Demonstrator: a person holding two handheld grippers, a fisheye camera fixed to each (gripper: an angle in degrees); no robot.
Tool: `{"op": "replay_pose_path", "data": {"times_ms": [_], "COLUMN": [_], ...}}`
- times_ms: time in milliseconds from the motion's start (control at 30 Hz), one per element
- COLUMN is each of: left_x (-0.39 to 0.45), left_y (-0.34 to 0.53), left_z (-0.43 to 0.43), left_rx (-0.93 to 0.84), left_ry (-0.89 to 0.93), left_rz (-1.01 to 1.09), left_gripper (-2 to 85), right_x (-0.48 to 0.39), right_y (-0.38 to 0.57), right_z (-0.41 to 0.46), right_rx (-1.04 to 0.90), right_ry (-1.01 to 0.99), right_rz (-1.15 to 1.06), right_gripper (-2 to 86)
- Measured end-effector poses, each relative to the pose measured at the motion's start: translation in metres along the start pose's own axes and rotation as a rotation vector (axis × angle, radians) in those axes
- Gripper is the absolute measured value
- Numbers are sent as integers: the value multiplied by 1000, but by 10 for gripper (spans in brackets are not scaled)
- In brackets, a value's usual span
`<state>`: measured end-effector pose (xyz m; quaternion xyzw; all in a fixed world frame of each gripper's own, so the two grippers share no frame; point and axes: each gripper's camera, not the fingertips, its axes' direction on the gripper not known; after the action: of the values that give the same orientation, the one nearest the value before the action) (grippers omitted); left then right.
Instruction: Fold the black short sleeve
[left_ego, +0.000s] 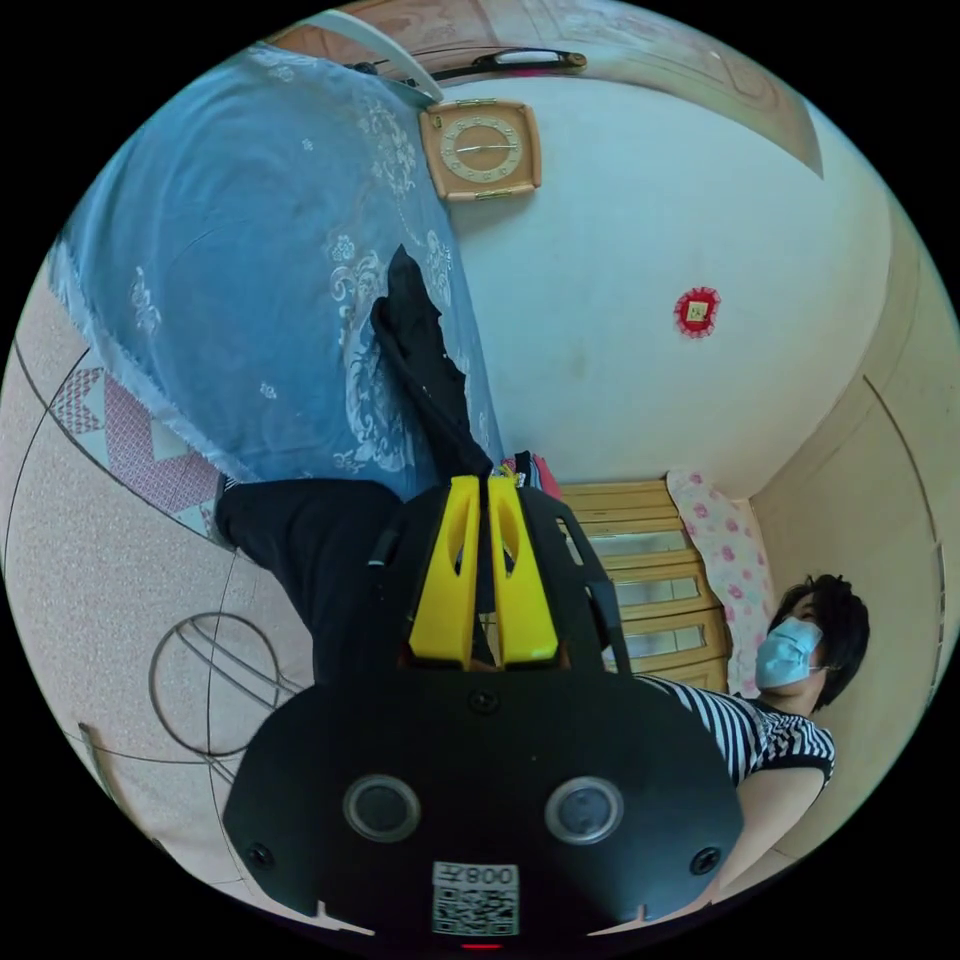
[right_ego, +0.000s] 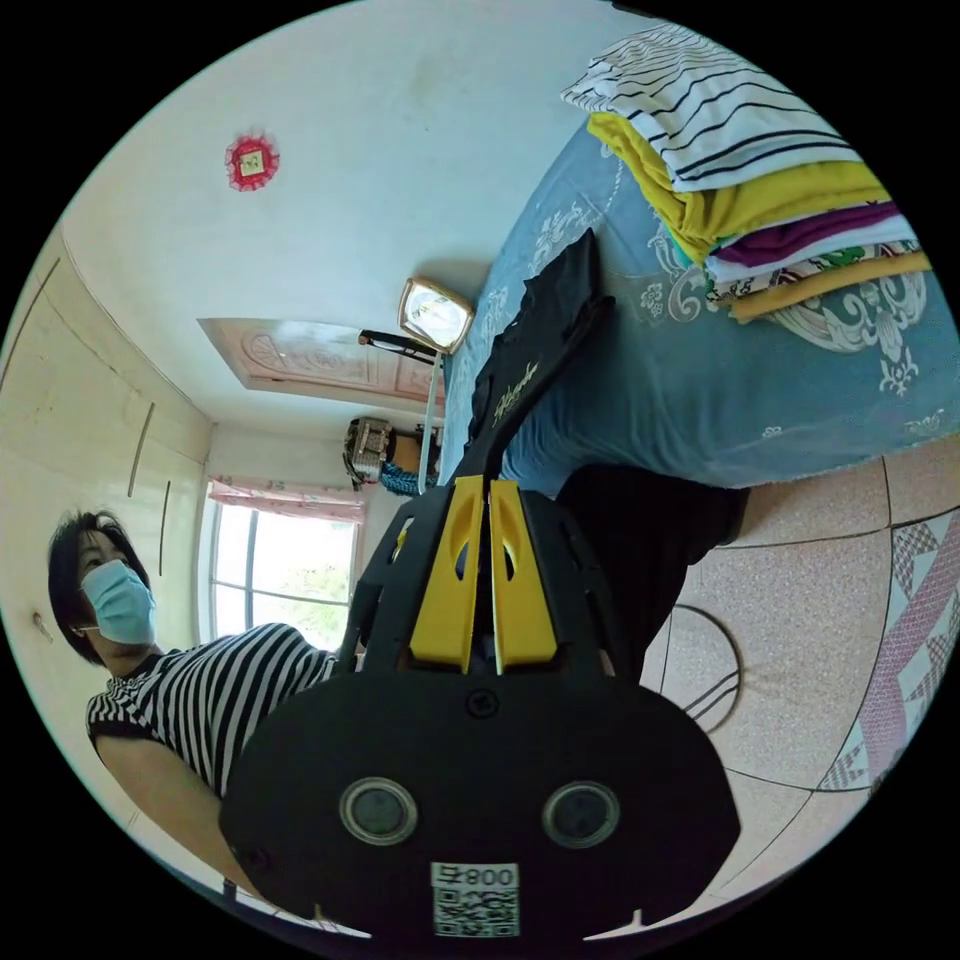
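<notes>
Left tool (left_ego: 487, 482): jaws clamped on black short sleeve (left_ego: 415, 340), which stretches over the blue bedspread (left_ego: 230, 260).
Right tool (right_ego: 480, 484): jaws clamped on the garment's other end.
Nearby: wall clock (left_ego: 481, 148); folded clothes stack (right_ego: 760, 190) on the bed.

- My left gripper (left_ego: 487, 487) and right gripper (right_ego: 476, 487) have yellow jaws.
- Ahead, black short sleeve (right_ego: 545, 330) on blue, white-patterned bedspread (right_ego: 700, 390).
- Beyond, stack (right_ego: 760, 190) topped with black-striped white.
</notes>
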<state>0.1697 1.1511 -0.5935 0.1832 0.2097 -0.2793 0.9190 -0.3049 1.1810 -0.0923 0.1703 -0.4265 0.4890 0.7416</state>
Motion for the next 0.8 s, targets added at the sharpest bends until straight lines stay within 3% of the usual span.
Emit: {"op": "replay_pose_path", "data": {"times_ms": [367,800], "left_x": [4,2], "left_y": [61,68], "left_z": [-29,-21], "left_rx": [14,43], "left_ry": [34,84], "left_rz": [-26,-28], "left_gripper": [15,15], "right_x": [-2,-10], "right_y": [54,57], "right_z": [-21,-33], "right_rx": [-1,23], "right_ry": [-7,-17], "right_rz": [-5,-8], "right_gripper": [6,5]}}
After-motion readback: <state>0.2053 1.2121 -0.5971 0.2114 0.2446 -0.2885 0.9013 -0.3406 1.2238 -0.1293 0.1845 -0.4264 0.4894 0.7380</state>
